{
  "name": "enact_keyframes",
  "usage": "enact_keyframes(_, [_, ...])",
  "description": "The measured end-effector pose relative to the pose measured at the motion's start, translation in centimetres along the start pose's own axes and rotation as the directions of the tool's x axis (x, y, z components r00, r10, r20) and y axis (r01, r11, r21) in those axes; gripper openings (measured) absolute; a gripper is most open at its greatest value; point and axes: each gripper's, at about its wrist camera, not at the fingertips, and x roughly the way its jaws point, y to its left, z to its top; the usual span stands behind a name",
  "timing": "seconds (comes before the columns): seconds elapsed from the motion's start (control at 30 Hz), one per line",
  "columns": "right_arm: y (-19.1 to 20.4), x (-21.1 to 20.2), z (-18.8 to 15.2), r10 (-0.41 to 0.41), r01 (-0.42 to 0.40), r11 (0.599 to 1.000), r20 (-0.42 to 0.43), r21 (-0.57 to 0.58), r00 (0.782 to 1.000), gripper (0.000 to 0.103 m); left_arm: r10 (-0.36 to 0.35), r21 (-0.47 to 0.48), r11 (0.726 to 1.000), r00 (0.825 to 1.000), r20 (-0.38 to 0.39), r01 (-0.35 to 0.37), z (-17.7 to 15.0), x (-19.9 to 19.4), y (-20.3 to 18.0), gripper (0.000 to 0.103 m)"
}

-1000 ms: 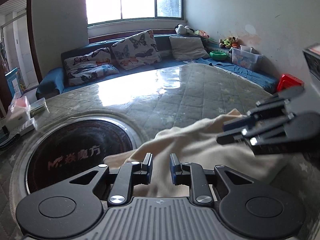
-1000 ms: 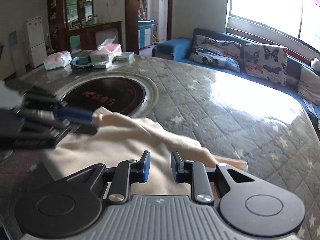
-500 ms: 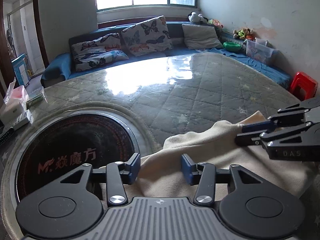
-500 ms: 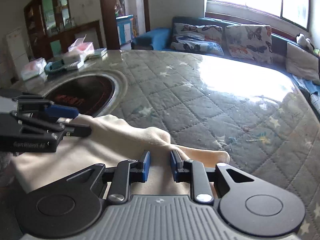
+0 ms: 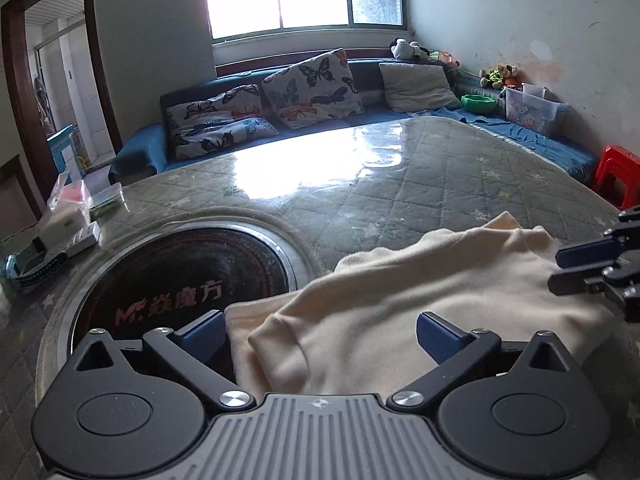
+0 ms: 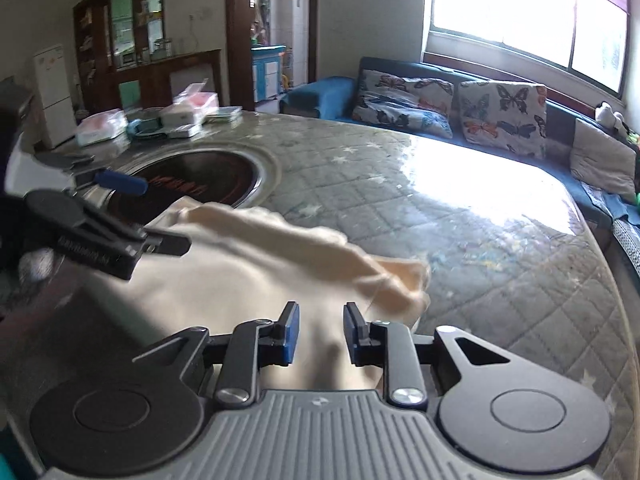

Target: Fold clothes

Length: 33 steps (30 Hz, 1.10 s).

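A cream garment (image 5: 400, 300) lies partly folded on the quilted table, its left edge next to the dark round plate. It also shows in the right wrist view (image 6: 256, 264). My left gripper (image 5: 320, 338) is wide open and empty just above the garment's near left part; it appears in the right wrist view (image 6: 160, 216) too. My right gripper (image 6: 318, 334) is open over the garment's near right part, holding nothing. It shows at the right edge of the left wrist view (image 5: 580, 268).
A dark round hotplate (image 5: 180, 284) with red lettering is sunk in the table left of the garment. Boxes and packets (image 5: 68, 216) sit at the far left table edge. A sofa with butterfly cushions (image 5: 264, 112) runs behind. A red stool (image 5: 616, 176) stands at right.
Both grippers have let go of the garment and opened, the left one widely. The garment has dropped flat onto the table.
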Motion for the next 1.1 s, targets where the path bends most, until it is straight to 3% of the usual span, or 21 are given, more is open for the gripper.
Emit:
enact_keyframes(0.13, [0.9,0.1,-1.6,-0.019,0.019,0.999,-0.02,-0.035,1.0,0.031,0.03,-0.006,1.0,0.999,-0.012,-0.03,-1.1,-0.7,-0.1,0.103])
enact_keyframes(0.2, [1.1,0.3,-2.7,-0.034,0.035,0.997,0.011,-0.071,0.999,0.033,0.045,-0.015,0.999,0.999,-0.018,-0.045,-1.6,-1.0,0.1,0.103])
enact_keyframes(0.4, [1.7,-1.2,-2.1,-0.045,0.047,0.996,0.031,-0.073,0.998,0.033,0.096,-0.069,0.993,0.995,-0.021,-0.097,-2.8,-2.5,1.5,0.103])
enact_keyframes(0.53, [3.6,-1.8,-2.0,0.006,0.0,0.995,0.063,-0.102,0.998,0.034,0.102,-0.081,0.991,0.994,-0.031,-0.104,-3.6,-2.7,1.6,0.103])
enact_keyframes(0.7, [5.0,0.0,-2.9,0.038,-0.034,0.993,0.03,-0.115,0.999,0.035,0.111,-0.093,0.989,0.993,-0.028,-0.113,-4.3,-2.9,1.5,0.103])
enact_keyframes(0.87, [5.3,-0.6,-1.7,0.04,-0.036,0.991,0.03,-0.126,0.999,0.035,0.114,-0.126,0.985,0.993,-0.021,-0.116,-4.4,-3.3,2.1,0.103])
enact_keyframes(1.1, [8.1,1.4,0.2,0.139,-0.131,0.976,0.036,-0.177,0.99,0.035,0.127,-0.168,0.977,0.991,-0.037,-0.132,-5.3,-3.5,3.0,0.103])
